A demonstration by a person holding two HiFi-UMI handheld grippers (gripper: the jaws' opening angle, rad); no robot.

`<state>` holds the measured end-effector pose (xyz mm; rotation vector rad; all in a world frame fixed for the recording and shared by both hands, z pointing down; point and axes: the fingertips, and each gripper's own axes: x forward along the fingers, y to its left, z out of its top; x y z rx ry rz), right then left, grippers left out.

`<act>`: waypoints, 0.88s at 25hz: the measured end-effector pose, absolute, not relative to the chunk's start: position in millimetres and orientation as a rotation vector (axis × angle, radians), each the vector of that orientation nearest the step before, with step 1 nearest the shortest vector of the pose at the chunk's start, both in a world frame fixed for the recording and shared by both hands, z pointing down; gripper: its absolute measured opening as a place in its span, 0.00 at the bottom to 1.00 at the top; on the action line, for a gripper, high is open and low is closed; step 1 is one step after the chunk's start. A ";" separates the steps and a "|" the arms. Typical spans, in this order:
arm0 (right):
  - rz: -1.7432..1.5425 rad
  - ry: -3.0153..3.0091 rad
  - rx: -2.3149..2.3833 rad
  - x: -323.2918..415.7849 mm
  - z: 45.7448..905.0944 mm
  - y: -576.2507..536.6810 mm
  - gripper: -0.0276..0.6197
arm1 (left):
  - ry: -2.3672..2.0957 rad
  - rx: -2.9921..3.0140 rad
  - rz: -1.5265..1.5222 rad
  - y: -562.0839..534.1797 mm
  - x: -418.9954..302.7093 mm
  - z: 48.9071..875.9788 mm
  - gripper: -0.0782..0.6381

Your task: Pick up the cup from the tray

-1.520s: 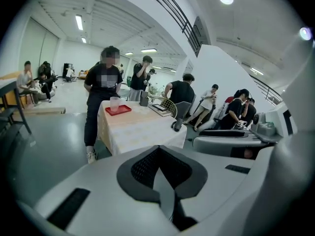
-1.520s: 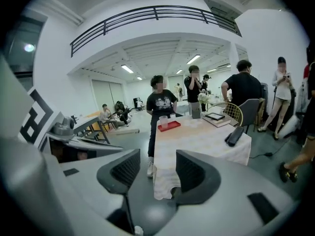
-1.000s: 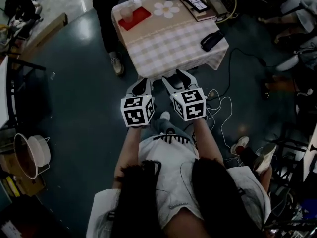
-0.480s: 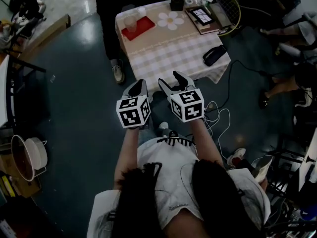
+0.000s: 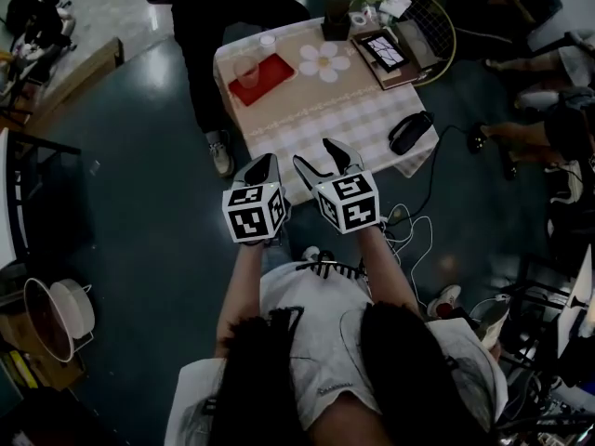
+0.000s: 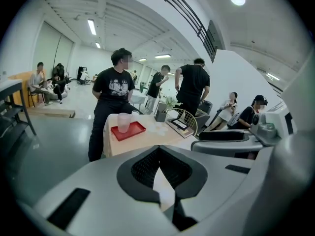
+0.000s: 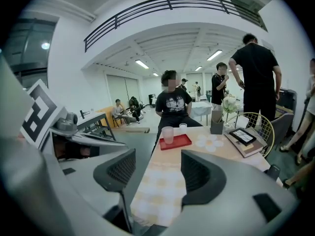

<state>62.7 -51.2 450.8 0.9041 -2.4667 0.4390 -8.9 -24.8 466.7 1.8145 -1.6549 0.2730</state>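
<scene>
The checked cloth (image 5: 321, 119) under the red tray (image 5: 275, 74) looks matt and softly woven. The tray itself seems smooth plastic with a slight sheen. The cup (image 5: 247, 70) standing on the tray is frosted and translucent (plastic or glass, hard to tell). The floor (image 5: 139, 184) beside the tray's end is dark and glossy, catching light. The left tongs (image 5: 262, 163) and right tongs (image 5: 316, 154) have matt grey plastic shells, and their pads (image 7: 115, 168) are black and finely ribbed.

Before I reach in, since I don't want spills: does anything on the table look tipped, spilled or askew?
Nothing spilled or tipped. The cup stands upright on the red tray at the far left corner of the table. Only a black object lies close to its right edge.
</scene>
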 end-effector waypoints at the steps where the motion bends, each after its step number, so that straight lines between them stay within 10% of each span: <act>1: 0.440 -2.463 0.905 56.7 451.2 -57.8 0.47 | -1.646 1.817 0.271 -32.0 -13.5 466.7 0.11; 22: 0.389 -2.355 0.905 -78.1 468.4 -185.0 0.57 | -1.568 1.815 0.353 -139.1 -140.5 479.1 0.11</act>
